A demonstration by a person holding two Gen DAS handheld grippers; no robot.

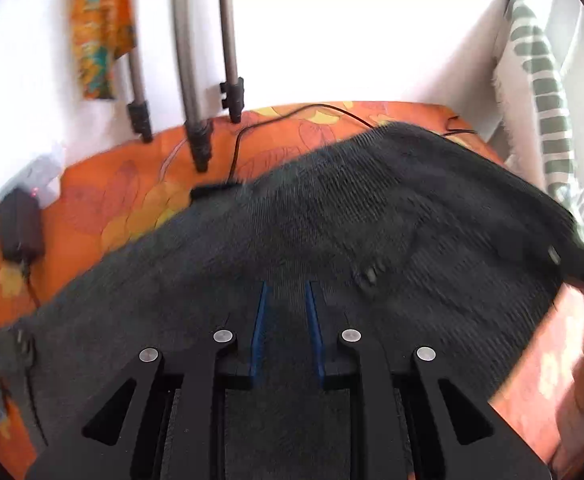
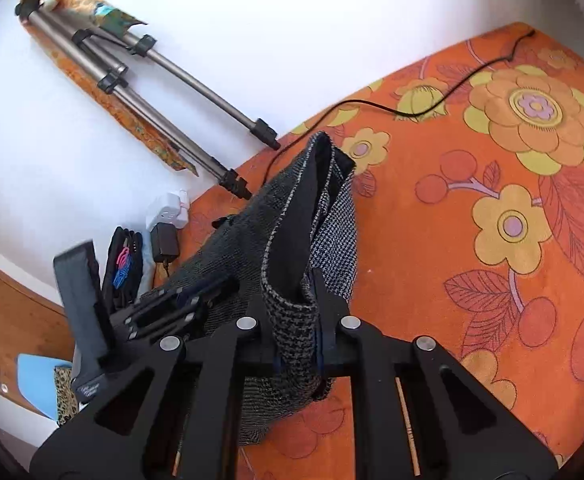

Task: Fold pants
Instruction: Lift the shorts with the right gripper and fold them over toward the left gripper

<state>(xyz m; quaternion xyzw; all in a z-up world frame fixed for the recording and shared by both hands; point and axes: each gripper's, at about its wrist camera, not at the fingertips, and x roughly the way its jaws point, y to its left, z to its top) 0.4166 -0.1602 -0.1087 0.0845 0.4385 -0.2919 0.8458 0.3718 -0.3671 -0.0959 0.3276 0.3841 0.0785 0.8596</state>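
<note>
White wall backs an orange floral bedspread [image 2: 492, 208] that fills most of both views; its far edge meets the wall, and a broad stretch of it lies bare to the right of the cloth in the right wrist view. One pair of dark houndstooth pants [image 1: 332, 220] spreads wide across the bedspread in the left wrist view, blurred by motion, reaching from the lower left up toward a striped pillow [image 1: 540, 92] at the right edge. The left gripper [image 1: 286, 292] sits low over the pants, its two blue-lined fingers parted with dark cloth showing between them; whether they pinch any of it I cannot tell. The right gripper [image 2: 296, 300] is clenched on a folded band of the pants, which rises out of its fingers as a lifted ridge and hangs down beneath them. One tripod [image 2: 152, 80] with three grey legs stands at the far edge, draped with a patterned orange cloth [image 1: 100, 28]. One thin black cable [image 2: 432, 100] snakes over the bedspread beyond the pants. One black power adapter [image 2: 164, 242] sits at the left border, beside a white socket block [image 2: 170, 210].
</note>
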